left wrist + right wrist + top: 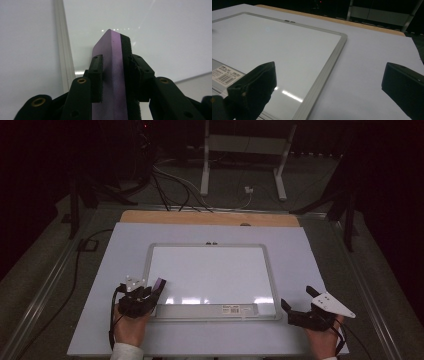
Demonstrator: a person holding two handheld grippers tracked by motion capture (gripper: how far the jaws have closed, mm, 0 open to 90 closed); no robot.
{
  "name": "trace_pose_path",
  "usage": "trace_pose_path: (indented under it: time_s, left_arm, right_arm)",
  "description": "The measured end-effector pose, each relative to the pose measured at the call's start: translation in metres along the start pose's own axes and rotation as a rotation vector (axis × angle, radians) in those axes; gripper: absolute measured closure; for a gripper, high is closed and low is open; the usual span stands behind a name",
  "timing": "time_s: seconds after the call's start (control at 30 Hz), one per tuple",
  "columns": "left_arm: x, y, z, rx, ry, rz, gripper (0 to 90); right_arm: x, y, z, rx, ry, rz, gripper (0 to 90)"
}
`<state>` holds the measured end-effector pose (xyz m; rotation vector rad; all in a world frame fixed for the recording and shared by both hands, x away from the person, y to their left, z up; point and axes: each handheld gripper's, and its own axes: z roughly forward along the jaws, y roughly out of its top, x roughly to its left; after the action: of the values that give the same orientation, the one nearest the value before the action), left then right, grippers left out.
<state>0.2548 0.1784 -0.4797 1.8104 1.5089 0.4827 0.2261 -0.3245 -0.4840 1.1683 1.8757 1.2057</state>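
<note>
A white-framed whiteboard (pixel 210 272) lies flat in the middle of the table. At its front left corner my left gripper (pixel 150 292) is shut on a purple eraser (pixel 159 284) with a black felt side. In the left gripper view the eraser (pixel 112 62) stands on edge between the two pads (pixel 96 75), over the board's surface (pixel 150 30) just inside its left frame rail (pixel 62 50). My right gripper (pixel 296 297) rests open at the board's front right corner. In the right gripper view its jaws (pixel 329 75) stand wide apart with nothing between them, beside the board (pixel 274 42).
A white sheet (pixel 310 255) covers the table; a wooden edge (pixel 210 217) shows at the back. The board's grey front tray (pixel 200 311) bears a barcode label (pixel 231 309). Cables (pixel 170 185) and a white stand's legs (pixel 204 175) lie on the floor beyond.
</note>
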Motion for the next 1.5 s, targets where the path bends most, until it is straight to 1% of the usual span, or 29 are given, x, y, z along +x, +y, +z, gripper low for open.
trace_pose_path:
  time_s: [0.1, 0.2, 0.27, 0.37, 0.47, 0.63, 0.7, 0.8, 0.87, 1.03, 1.07, 1.1, 1.17, 1.23, 1.33, 1.43, 1.5]
  left_arm:
    - [0.000, -0.001, -0.001, -0.010, 0.019, -0.034, 67.8]
    - [-0.001, -0.003, -0.002, -0.019, 0.043, -0.052, 68.1]
    - [-0.001, -0.004, -0.002, -0.026, 0.050, -0.066, 68.2]
    - [0.000, -0.006, -0.003, -0.031, 0.049, -0.071, 68.1]
    - [0.001, -0.007, -0.003, -0.041, 0.046, -0.086, 67.9]
    - [0.002, -0.007, -0.001, -0.060, 0.051, -0.123, 68.1]
    - [0.003, -0.006, 0.001, -0.070, 0.049, -0.147, 68.0]
    - [0.004, -0.005, 0.004, -0.080, 0.045, -0.169, 67.8]
    - [0.004, -0.005, 0.004, -0.083, 0.044, -0.176, 67.5]
    - [0.002, -0.009, 0.001, -0.078, 0.017, -0.196, 65.6]
    - [0.002, -0.009, 0.000, -0.078, 0.014, -0.195, 64.6]
    - [0.002, -0.010, 0.000, -0.078, 0.020, -0.190, 62.4]
    - [0.002, -0.010, 0.000, -0.076, 0.030, -0.176, 55.9]
    - [0.003, -0.009, -0.001, -0.069, 0.049, -0.148, 49.4]
    - [0.004, -0.009, -0.001, -0.066, 0.071, -0.110, 43.7]
    - [0.006, -0.008, -0.002, -0.082, 0.069, -0.090, 39.5]
    - [0.007, -0.006, -0.006, -0.114, 0.069, -0.070, 36.4]
  right_arm:
    - [0.000, 0.000, 0.000, -0.001, 0.001, -0.001, 0.0]
    - [0.000, 0.000, 0.000, -0.001, 0.001, 0.000, 0.0]
    - [0.000, 0.000, 0.000, -0.001, 0.001, -0.001, 0.0]
    - [-0.001, 0.000, -0.001, -0.004, 0.000, 0.002, 0.0]
    - [-0.001, 0.000, 0.000, -0.003, 0.000, 0.003, 0.0]
    - [0.001, 0.000, 0.001, 0.000, 0.003, -0.003, 0.0]
    - [0.001, 0.000, 0.001, 0.001, 0.004, -0.003, 0.0]
    - [0.001, 0.000, 0.001, 0.000, 0.003, -0.003, 0.0]
    - [0.001, 0.000, 0.001, 0.000, 0.003, -0.001, 0.0]
    - [0.001, 0.000, 0.001, 0.001, 0.003, -0.003, 0.0]
    - [0.001, 0.000, 0.001, 0.001, 0.003, -0.003, 0.0]
    - [0.001, 0.000, 0.001, 0.001, 0.003, -0.003, 0.0]
    - [0.001, 0.000, 0.001, 0.000, 0.003, -0.002, 0.0]
    - [0.001, 0.000, 0.000, -0.001, 0.002, -0.002, 0.0]
    - [0.001, 0.000, 0.000, -0.001, 0.003, -0.002, 0.0]
    - [0.001, 0.000, 0.000, -0.002, 0.002, -0.002, 0.0]
    - [0.001, 0.000, 0.000, -0.003, 0.002, -0.002, 0.0]
